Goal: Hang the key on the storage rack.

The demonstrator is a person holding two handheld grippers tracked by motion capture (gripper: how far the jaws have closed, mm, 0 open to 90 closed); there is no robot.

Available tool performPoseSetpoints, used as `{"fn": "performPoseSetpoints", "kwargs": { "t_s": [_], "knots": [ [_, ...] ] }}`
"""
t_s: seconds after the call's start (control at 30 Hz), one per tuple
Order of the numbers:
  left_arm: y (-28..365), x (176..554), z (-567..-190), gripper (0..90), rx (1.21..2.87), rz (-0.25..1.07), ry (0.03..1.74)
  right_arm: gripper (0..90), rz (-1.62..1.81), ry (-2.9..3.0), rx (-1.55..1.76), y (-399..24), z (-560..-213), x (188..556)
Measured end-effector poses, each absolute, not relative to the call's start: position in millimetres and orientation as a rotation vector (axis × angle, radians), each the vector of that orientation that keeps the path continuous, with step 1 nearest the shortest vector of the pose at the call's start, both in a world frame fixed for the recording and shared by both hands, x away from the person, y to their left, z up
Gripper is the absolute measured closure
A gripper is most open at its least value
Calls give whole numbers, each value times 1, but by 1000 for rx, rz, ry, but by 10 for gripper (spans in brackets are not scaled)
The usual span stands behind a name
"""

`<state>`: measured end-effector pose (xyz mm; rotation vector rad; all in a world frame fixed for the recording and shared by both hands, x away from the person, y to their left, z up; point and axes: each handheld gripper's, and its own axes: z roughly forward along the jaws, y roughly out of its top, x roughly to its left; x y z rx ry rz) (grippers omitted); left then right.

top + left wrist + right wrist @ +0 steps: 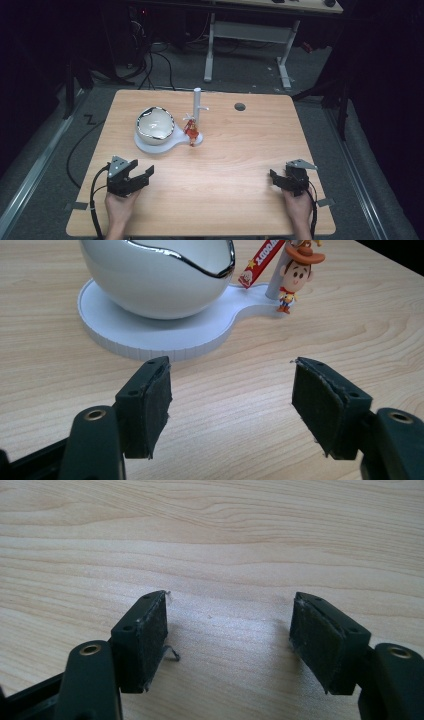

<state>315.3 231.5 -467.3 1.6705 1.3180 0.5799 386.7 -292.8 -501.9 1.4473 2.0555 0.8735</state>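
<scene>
My left claw (144, 172) sits low over the near left part of the tabletop (235, 165), its jaws spread wide with nothing between the pads; in the left gripper view only bare wood grain shows between them. My right claw (273, 176) rests at the near right, jaws likewise parted and empty, facing across plain wood.

The relation that matters, as I judge it: the things I'm after lie straight ahead of the left claw and a little to its right, well apart from the right claw, so the left hand is clearly the nearer one.

Farther out stands a white stand base (150, 337), flat and keyhole-shaped, its long axis running from the round end out to a small lobe on the right. On the round end sits a white egg-shaped bowl (155, 280) with a wavy silver rim. On the small lobe a white post (197, 105) rises upright, and a cowboy figure keychain (295, 277) hangs touching the post, feet just above the base. Beside it hangs a red strap tag (262, 260) with white lettering, tilted and upside down to me; I cannot read the word for certain.
</scene>
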Motion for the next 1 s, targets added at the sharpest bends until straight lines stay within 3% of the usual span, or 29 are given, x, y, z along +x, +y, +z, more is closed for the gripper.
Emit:
{"fn": "performPoseSetpoints", "kwargs": {
  "t_s": [1.0],
  "knots": [
    [233, 331, -497, 319, 1749, 600, 1427, 319, 873, 2055, 1449, -293, -502, 387]
  ]
}}
